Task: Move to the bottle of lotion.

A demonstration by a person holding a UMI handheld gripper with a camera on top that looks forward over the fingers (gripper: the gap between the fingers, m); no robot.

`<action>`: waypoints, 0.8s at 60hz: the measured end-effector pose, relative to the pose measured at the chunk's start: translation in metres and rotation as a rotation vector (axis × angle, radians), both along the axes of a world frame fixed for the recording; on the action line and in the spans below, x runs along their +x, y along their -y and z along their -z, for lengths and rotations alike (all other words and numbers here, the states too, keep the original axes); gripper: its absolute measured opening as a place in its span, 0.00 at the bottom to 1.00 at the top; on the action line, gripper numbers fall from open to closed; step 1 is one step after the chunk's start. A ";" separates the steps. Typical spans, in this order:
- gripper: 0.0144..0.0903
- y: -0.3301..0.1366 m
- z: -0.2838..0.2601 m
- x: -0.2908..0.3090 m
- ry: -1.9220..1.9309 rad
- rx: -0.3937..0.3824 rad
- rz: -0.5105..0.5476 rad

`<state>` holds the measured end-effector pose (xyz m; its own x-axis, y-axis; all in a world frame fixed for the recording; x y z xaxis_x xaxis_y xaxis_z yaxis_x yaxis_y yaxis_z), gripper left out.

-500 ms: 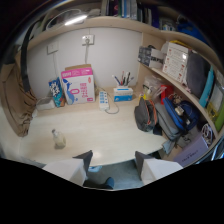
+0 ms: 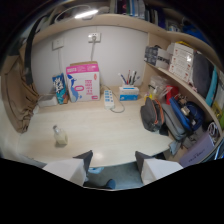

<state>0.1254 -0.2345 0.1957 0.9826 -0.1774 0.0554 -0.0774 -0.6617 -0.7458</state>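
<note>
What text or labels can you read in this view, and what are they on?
No text is legible from here.
Pink box: print too blurred to read.
Blue carton beside it: too blurred.
White boxes on the shelf: labels too small.
Small bottle on the desk: no readable label.
Gripper: fingers open, nothing between them, no markings.

The pale wooden desk top [image 2: 107, 132] looks smooth with a soft sheen. The small clear plastic lotion bottle [image 2: 59, 136] is glossy. The pink printed cardboard box [image 2: 83, 81] has a matt paper face. The white plastic power strip [image 2: 109, 98] looks smooth, and the dark cloth bag [image 2: 151, 116] looks matt.
</note>
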 end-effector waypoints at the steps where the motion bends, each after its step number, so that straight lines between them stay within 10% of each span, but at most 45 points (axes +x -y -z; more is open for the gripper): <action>1: 0.95 -0.001 0.003 -0.003 0.001 0.002 -0.004; 48: 0.96 -0.081 0.148 -0.182 -0.060 0.023 -0.237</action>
